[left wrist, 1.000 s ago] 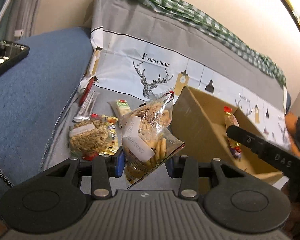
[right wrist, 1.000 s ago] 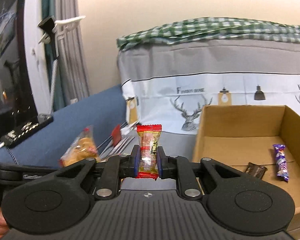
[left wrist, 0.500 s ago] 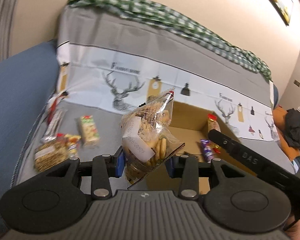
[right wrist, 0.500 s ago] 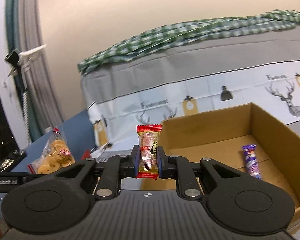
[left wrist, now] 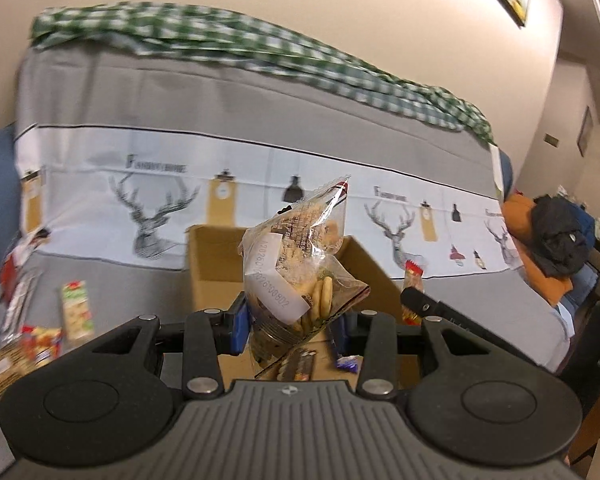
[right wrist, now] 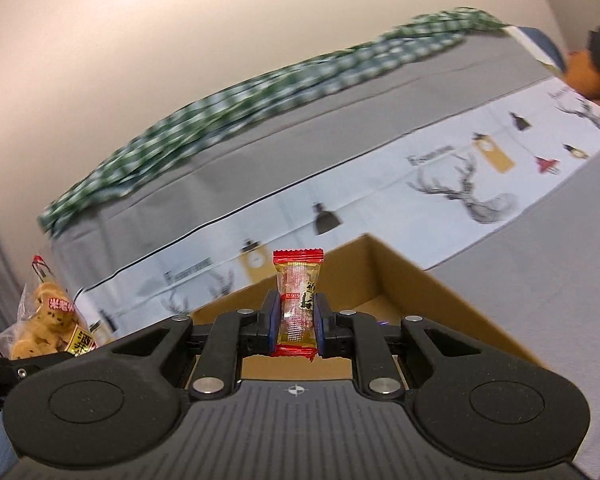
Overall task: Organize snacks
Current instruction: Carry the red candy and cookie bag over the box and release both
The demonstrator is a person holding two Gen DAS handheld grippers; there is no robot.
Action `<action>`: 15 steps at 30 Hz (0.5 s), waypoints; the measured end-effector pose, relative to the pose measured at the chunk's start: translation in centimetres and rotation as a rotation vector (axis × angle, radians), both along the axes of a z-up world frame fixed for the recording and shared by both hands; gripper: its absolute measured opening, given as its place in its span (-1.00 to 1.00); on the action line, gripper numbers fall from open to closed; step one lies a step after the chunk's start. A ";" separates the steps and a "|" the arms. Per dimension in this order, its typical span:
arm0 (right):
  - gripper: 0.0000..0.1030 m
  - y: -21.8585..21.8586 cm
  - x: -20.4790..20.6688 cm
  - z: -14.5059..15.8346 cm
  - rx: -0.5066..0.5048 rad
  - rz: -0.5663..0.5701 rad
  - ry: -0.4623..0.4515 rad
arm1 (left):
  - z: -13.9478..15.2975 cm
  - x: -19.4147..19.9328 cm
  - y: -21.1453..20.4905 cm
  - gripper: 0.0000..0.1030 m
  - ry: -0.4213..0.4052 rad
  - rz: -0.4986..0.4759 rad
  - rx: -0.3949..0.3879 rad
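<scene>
1. Now over the cardboard box (left wrist: 204, 264) on the bed (left wrist: 140, 280): left tool (left wrist: 288, 322), clamped on a clear bag of biscuits (left wrist: 296, 256). A second ago, aimed at the loose snack pile beside the box; half a second ago, only nearing the box's edge.

2. Seen below the hanging bag: box floor with a dark bar (left wrist: 298, 368) and a purple-wrapped sweet (left wrist: 348, 363) already inside.

3. Also swung in above the box (right wrist: 384, 276): right tool (right wrist: 296, 322), closed tight on a small red-ended candy (right wrist: 298, 304), held upright between the blue pads. A second ago, off to the left of the box and level with its side; now pitched upward with the back wall and right wall just ahead.

4. Visible from each wrist, the other's load: biscuit bag (right wrist: 46, 324) at far left of the right view, candy (left wrist: 414, 294) and a black finger at right of the left view. Close together over the same opening.

5. Left behind on the bed, at left of the box: a green-labelled packet (left wrist: 76, 310), a red-and-yellow packet (left wrist: 40, 344), a grain bar (left wrist: 0, 372) and a few thin sticks, blurred.

6. Likely meaning: carry all but finished for both items, release into the box probably next; some risk of the bulky bag landing on the small sweets, or of the tools bumping.
</scene>
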State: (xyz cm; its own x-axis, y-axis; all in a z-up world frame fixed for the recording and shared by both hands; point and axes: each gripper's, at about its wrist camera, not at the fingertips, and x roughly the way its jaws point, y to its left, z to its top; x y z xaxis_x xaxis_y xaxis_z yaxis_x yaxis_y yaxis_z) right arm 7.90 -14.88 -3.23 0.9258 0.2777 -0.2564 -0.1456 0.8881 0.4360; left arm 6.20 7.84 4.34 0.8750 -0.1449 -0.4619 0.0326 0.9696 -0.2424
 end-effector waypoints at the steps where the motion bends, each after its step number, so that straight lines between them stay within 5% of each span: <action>1: -0.65 -0.4 0.2 -0.1 0.004 -0.014 0.004 | 0.1 0.7 -0.7 -0.13 -0.001 -0.010 0.005; 5: -0.65 -1.4 0.5 -0.4 0.000 -0.045 0.009 | 0.4 3.0 -2.6 -0.12 -0.005 -0.018 0.030; 8: -0.55 -2.2 0.6 -0.5 -0.011 -0.082 0.015 | 0.8 4.0 -3.5 0.12 -0.010 -0.010 0.034; 11: 0.08 -2.7 0.9 -0.9 -0.008 -0.087 0.039 | 1.2 3.6 -3.9 0.43 -0.059 -0.001 0.064; 15: 0.38 -2.8 0.9 -0.9 -0.026 -0.108 0.037 | 0.9 2.3 -3.9 0.50 -0.093 0.013 0.133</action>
